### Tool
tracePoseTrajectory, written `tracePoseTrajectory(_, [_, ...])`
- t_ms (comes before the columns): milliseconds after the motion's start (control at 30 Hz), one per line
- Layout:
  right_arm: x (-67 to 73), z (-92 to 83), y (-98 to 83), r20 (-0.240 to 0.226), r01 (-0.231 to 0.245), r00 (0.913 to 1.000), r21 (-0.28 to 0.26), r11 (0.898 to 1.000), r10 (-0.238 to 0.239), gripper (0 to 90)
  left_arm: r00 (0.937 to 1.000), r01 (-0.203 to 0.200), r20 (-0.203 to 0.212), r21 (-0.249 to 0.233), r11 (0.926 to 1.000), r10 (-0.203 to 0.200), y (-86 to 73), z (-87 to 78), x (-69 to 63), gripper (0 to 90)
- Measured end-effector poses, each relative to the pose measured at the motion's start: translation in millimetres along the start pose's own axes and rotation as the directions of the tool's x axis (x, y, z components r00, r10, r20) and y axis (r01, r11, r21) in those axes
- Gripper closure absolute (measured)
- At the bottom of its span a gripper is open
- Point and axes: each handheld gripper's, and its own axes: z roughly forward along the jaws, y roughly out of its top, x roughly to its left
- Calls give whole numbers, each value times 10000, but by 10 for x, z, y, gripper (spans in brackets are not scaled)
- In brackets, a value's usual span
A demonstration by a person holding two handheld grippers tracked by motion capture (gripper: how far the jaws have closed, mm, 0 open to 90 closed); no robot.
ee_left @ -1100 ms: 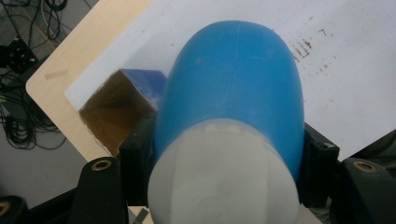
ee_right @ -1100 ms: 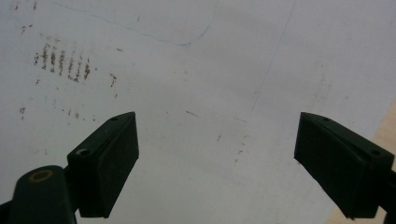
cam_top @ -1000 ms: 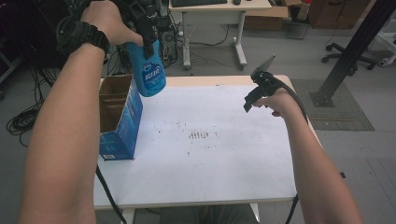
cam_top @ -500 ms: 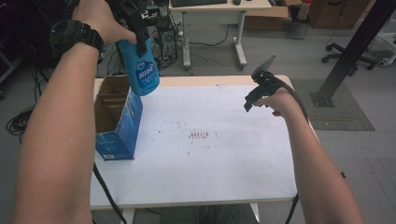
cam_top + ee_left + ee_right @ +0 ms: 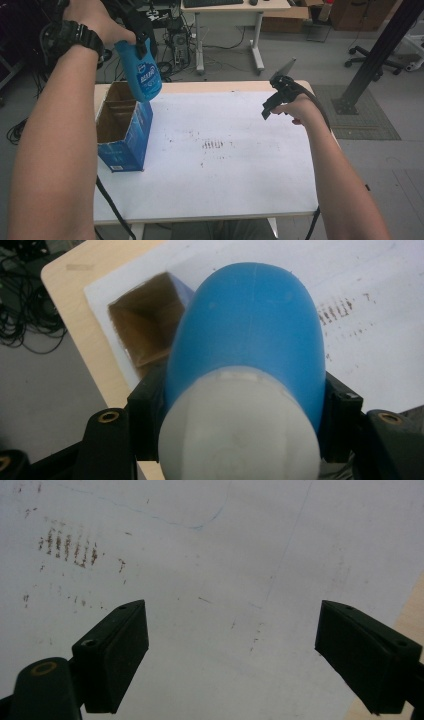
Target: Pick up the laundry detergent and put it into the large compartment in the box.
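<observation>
Table (image 5: 210,200): rectangular, pale wood edge, top covered by a white sheet marked with brown smudges (image 5: 216,145) near its middle.

Cardboard box (image 5: 122,131): blue outside, brown inside, standing open-topped at the table's left edge in the high view. Its interior seems split by a divider. In the left gripper view one brown opening (image 5: 145,322) shows past the bottle; the rest is hidden behind it.

Blue bottle (image 5: 142,72): plastic, white lettering on the label, too small to read. Held in the air above the box's far corner, clear of the box. Long axis near upright, slightly tilted; rounded base points down toward the box, neck end up into the tool. In the left gripper view the body (image 5: 250,335) runs away from the camera, with a whitish part (image 5: 240,435) nearest the lens; what that part is cannot be made out.

Left tool (image 5: 137,37): jaws pinching the bottle on both sides near its upper end; partly hidden by the hand.

Right tool (image 5: 280,87): held above the table's right far area, jaws spread wide, nothing between them; the right gripper view (image 5: 230,650) looks down on the bare sheet.
</observation>
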Motion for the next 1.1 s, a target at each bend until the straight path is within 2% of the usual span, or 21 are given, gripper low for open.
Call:
tracePoseTrajectory(67, [4,-4,1,-9,-8,10000,-10,10000,8,137,9999,135,-105,-22,9999,-136,-23,-5,27,375])
tracePoseTrajectory(133, [9,-7,2,2,18,10000,-15,10000,-18,137,9987,483,-186,27,9988,-482,-60,-10,77,376])
tracePoseTrajectory(200, [15,-9,2,1,1,10000,-2,10000,-1,137,9987,473,-213,59,9989,-472,-68,-15,91,375])
tracePoseTrajectory(267, [17,-9,3,3,53,10000,-22,10000,-53,137,9968,768,-229,22,9970,-768,-92,-15,116,375])
tracePoseTrajectory(367, [24,-8,4,24,52,10000,-8,10000,-52,137,9950,944,-339,30,9955,-942,-122,-16,145,375])
tracePoseTrajectory(400, [28,-5,5,34,54,10000,-3,10000,-54,136,9924,1161,-423,31,9932,-1158,-142,-22,174,375])
tracePoseTrajectory(567, [32,-12,0,53,25,10000,-14,10000,-25,137,9884,1306,-785,66,9914,-1297,-192,-24,220,376])
tracePoseTrajectory(633, [30,-14,-2,58,46,10000,-7,10000,-46,137,9879,1348,-786,70,9909,-1338,-203,-25,234,375])
tracePoseTrajectory(667, [24,-18,-3,96,27,10000,-12,10000,-27,137,9857,1530,-719,40,9882,-1523,-227,-22,262,376])
tracePoseTrajectory(1100, [12,-67,9,180,-104,9998,-45,9999,105,137,9804,1843,-748,192,9827,-1824,-310,30,358,376])
